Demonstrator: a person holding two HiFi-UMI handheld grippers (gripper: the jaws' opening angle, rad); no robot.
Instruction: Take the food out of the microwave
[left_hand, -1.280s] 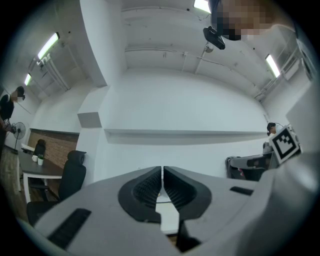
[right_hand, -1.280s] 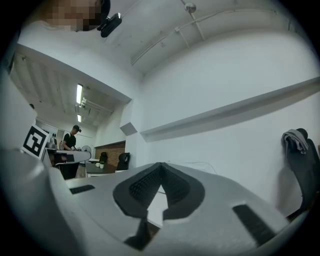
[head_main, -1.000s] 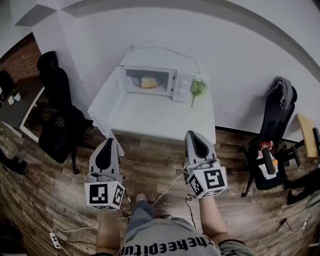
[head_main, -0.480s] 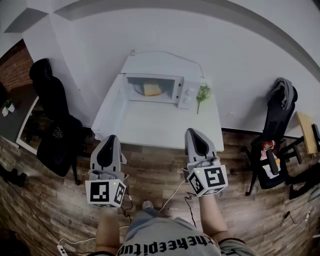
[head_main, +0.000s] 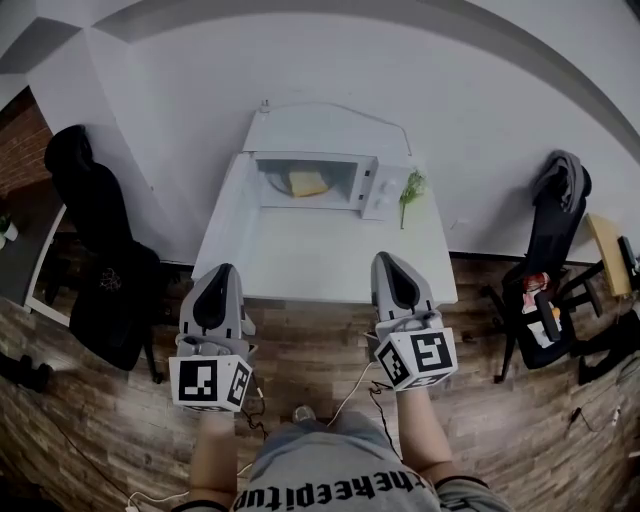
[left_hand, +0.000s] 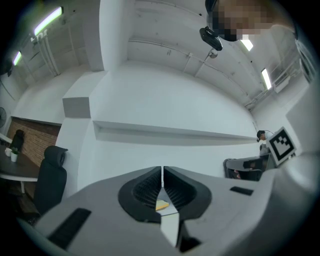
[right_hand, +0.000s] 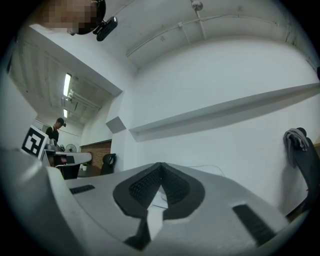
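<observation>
A white microwave (head_main: 322, 135) stands at the back of a white table (head_main: 320, 255) with its door (head_main: 222, 205) swung open to the left. Inside lies a yellow piece of food (head_main: 307, 182) on a plate. My left gripper (head_main: 218, 274) and right gripper (head_main: 388, 262) are both shut and hold nothing, short of the table's near edge. In the left gripper view the food (left_hand: 161, 205) shows through the slit below the shut jaws. In the right gripper view my right gripper (right_hand: 161, 166) points at the wall above the table.
A small green plant (head_main: 410, 187) stands to the right of the microwave. A black office chair (head_main: 95, 250) is left of the table, another chair (head_main: 545, 270) with clothes and objects on it is at the right. Cables (head_main: 340, 400) lie on the wooden floor.
Both grippers and the person have come closer to the table; the table and microwave now sit lower and more central in the head view. Both grippers stay shut.
</observation>
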